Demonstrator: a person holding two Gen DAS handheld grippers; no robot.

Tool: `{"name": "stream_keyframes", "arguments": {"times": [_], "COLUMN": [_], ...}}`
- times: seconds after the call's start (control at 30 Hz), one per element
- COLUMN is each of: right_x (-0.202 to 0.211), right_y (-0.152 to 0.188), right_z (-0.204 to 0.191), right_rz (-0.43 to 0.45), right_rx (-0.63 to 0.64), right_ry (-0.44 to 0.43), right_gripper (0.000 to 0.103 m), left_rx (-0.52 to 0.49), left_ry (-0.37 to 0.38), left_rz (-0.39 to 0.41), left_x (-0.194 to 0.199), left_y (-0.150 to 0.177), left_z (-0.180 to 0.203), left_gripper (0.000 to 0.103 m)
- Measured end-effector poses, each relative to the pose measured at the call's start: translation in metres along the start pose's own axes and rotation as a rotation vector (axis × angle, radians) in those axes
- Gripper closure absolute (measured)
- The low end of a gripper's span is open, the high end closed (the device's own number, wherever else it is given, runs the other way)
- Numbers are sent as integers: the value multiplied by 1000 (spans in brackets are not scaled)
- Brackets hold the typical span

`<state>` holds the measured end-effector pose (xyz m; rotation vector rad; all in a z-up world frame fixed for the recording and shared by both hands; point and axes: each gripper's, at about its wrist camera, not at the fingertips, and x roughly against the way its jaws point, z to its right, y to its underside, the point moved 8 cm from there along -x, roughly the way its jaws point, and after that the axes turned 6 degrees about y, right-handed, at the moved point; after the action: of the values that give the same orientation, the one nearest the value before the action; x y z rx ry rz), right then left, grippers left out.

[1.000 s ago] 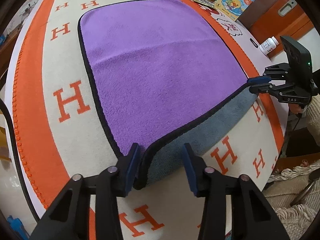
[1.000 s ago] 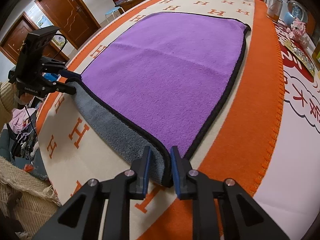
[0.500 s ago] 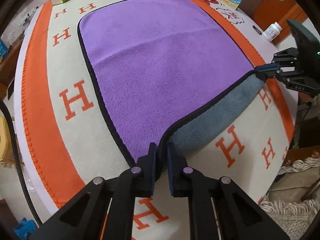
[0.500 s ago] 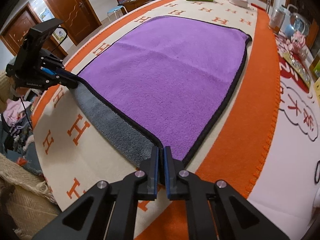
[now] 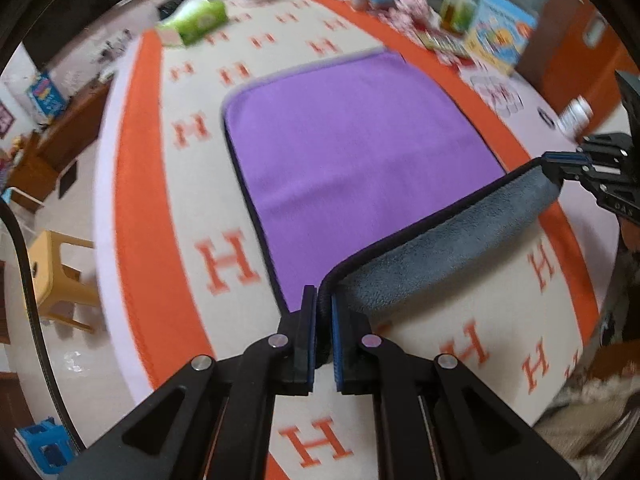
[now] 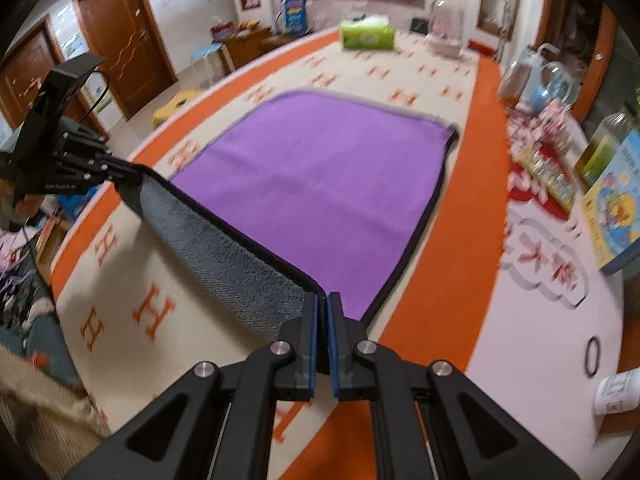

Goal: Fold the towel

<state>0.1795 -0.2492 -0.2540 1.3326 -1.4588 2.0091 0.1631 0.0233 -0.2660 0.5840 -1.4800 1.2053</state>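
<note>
A purple towel [image 5: 352,148] with a black hem and grey underside lies on the orange-and-cream H-patterned table cover; it also shows in the right wrist view [image 6: 316,184]. My left gripper [image 5: 323,308] is shut on the towel's near left corner. My right gripper [image 6: 322,312] is shut on the near right corner; it shows at the right of the left wrist view [image 5: 560,160]. The near edge hangs lifted between them, grey underside [image 5: 448,244] facing me. The far half lies flat.
A green tissue pack [image 5: 196,20] sits at the far end. Books, bottles and a kettle line the right side [image 6: 612,200]. A white pill bottle [image 6: 618,392] and a black ring [image 6: 593,356] lie near right. A yellow stool [image 5: 56,276] stands left of the table.
Both grippers closed on the towel's near corners and lifted them. The near edge has risen off the table and the grey underside shows more.
</note>
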Motion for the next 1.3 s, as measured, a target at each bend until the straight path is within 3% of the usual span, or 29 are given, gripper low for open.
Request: {"name": "stream_keyframes", "arguments": {"times": [0.23, 0.37, 0.5, 0.77, 1.03, 1.1, 1.17, 1.2, 1.27, 1.3], "right_x": [-10, -37, -68, -131, -160, -160, -153, -149, -140, -135], "right_y": [-85, -128, -154, -162, -157, -156, -158, -159, -161, -162], "right_z": [43, 67, 86, 107, 114, 118, 123, 125, 127, 127], "right_rz": [118, 134, 122, 43, -4, -4, 26, 41, 65, 70], "right_rx": [-50, -88, -122, -157, -173, -198, -233, -246, -258, -255], "right_ry": [157, 218, 251, 272, 278, 279, 270, 269, 276, 290], "right_gripper": [99, 99, 99, 99, 95, 90, 86, 82, 76, 73], "left_rx": [20, 60, 115, 157, 191, 209, 238, 252, 271, 277], "left_ry": [-148, -221, -243, -285, -322, -332, -342, -339, -340, -346], "left_rz": [111, 139, 140, 98, 64, 62, 78, 95, 126, 141], "left_x": [5, -12, -37, -94, -125, -128, -126, -123, -114, -109], "left_y": [-83, -130, -164, -188, -194, -195, -197, -198, -198, -198], "left_z": [-33, -60, -82, -105, -114, -117, -120, -121, -121, -121], "left_gripper": [98, 98, 98, 98, 94, 87, 65, 59, 35, 32]}}
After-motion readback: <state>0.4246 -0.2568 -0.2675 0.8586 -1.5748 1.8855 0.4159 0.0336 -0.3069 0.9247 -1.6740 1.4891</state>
